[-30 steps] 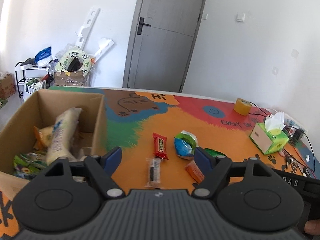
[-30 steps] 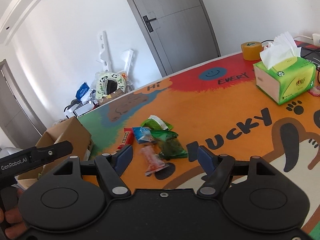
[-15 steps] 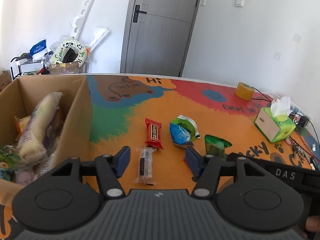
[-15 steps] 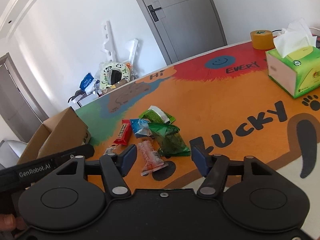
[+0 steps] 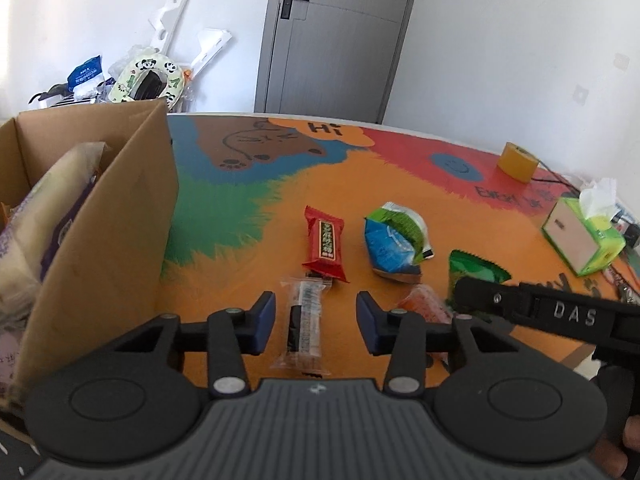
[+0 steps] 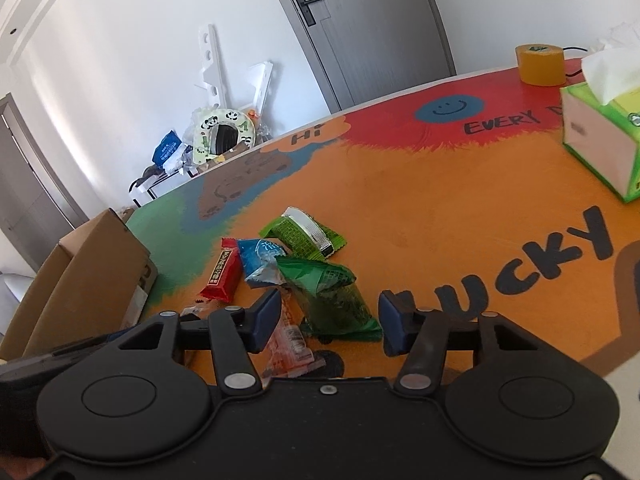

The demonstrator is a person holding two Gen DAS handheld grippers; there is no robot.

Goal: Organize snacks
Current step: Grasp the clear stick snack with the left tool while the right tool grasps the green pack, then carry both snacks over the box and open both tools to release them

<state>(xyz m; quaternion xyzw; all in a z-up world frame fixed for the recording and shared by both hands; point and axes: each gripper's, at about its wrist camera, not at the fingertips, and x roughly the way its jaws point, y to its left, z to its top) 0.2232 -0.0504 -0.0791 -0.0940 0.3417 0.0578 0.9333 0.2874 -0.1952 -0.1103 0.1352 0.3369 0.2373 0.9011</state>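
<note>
Two grippers hover over a colourful table [image 5: 400, 184]. At 9 o'clock in the left wrist view, a cardboard box [image 5: 100, 232] holds bagged snacks. The left gripper [image 5: 316, 316] is spread wide with nothing held, its fingers flanking a clear-wrapped bar [image 5: 305, 326]; a red bar [image 5: 325, 244] lies at 12 o'clock from it, a blue-green packet [image 5: 394, 242] at 1 o'clock. The right gripper [image 6: 329, 322] is likewise wide and unloaded, a green packet [image 6: 334, 300] lying between its fingers. A tissue box [image 6: 600, 136] stands at 2 o'clock.
</note>
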